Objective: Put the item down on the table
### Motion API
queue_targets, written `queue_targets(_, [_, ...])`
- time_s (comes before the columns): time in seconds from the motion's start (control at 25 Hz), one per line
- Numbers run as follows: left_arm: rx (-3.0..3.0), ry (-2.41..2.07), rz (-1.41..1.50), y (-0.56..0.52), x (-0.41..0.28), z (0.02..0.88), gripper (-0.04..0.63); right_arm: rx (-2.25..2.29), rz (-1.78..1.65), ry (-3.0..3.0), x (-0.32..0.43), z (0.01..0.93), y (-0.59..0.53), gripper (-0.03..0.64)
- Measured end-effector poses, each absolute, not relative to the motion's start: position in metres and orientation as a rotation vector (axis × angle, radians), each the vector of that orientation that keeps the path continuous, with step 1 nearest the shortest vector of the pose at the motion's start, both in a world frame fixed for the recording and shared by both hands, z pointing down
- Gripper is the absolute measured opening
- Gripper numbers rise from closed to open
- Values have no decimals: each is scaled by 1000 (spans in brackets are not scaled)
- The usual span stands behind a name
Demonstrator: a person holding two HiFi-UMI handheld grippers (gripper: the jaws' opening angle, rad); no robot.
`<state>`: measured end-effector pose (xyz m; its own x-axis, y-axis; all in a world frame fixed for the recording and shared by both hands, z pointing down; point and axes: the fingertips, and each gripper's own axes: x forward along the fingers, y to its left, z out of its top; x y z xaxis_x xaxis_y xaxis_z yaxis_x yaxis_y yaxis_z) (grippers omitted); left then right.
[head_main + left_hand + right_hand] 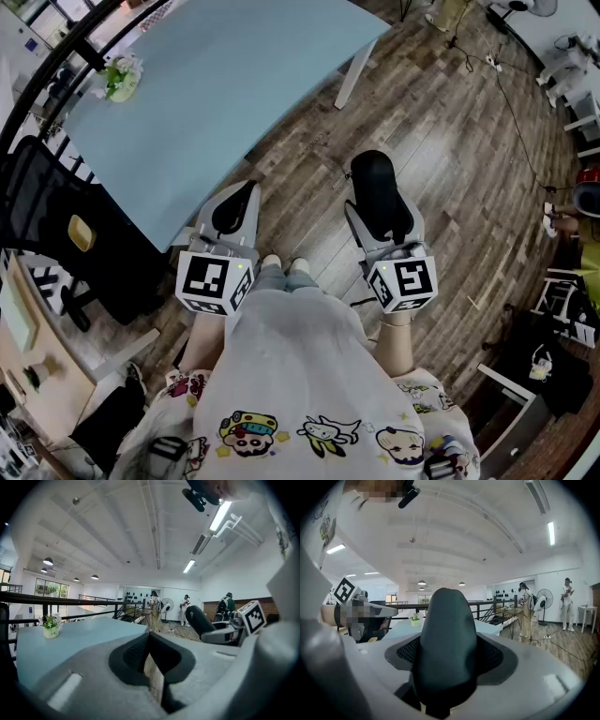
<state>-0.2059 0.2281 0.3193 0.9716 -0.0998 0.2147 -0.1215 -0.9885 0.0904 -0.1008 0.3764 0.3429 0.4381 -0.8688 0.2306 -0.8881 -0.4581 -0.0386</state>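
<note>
Holding dark item (pixel 380 192) over floor (pixel 450 141), off table (pixel 281 117) edge.

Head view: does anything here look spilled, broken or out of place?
Nothing stands out. The right tool grips a dark rounded item over the wooden floor, beside the blue table, where a small flower pot stands upright near one end. No spill or damage shows.
</note>
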Motion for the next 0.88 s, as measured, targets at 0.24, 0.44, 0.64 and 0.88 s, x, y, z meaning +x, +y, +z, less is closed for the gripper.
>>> queue_targets(0.24, [3018,-180,321,244,-196,323,-2,2616,321,-1611,-93,343,399,356])
queue_targets(0.44, [3024,-210,332,251,-195,327,-2,2630,330,-1609,-85,348,407,357])
queue_targets(0.64, [3012,-233,365,247,-188,335,-2,2626,353,-1634,-77,354,406,357])
queue_targets(0.88, [3010,-250,370,216,-168,342,-2,2616,371,-1645,-53,362,375,357])
